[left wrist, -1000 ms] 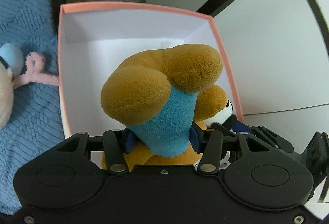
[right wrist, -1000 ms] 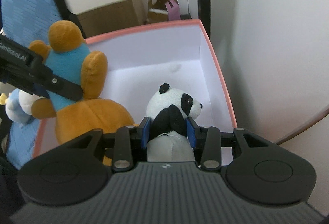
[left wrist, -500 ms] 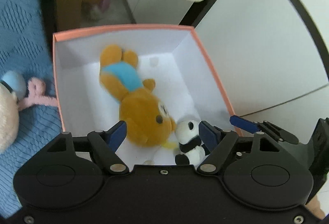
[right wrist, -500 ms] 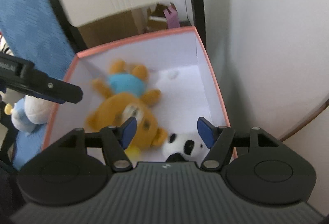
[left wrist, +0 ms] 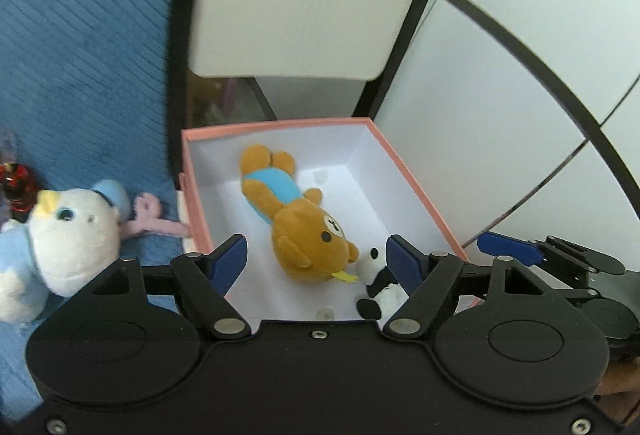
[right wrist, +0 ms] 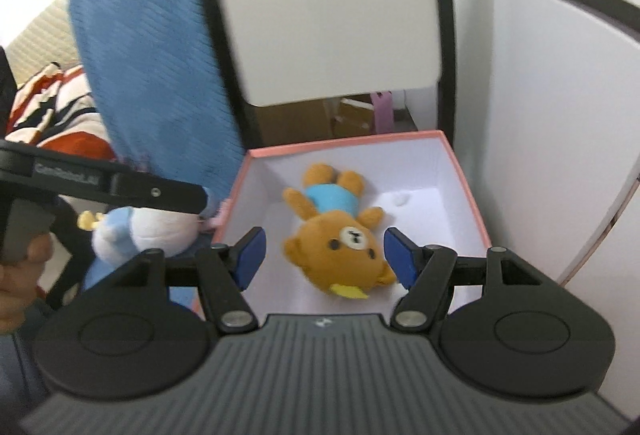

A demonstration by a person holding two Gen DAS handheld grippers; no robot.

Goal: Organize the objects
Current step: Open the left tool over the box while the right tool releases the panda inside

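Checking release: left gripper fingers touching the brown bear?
Apart. The left wrist view shows the left gripper open above the pink box, with white box floor visible between each blue finger and the brown bear lying inside.

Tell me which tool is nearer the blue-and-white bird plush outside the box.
Left. The left tool hangs just beside the bird plush; the right tool is across the pink box, farther away.

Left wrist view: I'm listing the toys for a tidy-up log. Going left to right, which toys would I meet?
red toy → blue and white plush bird → pink plush → brown bear → panda
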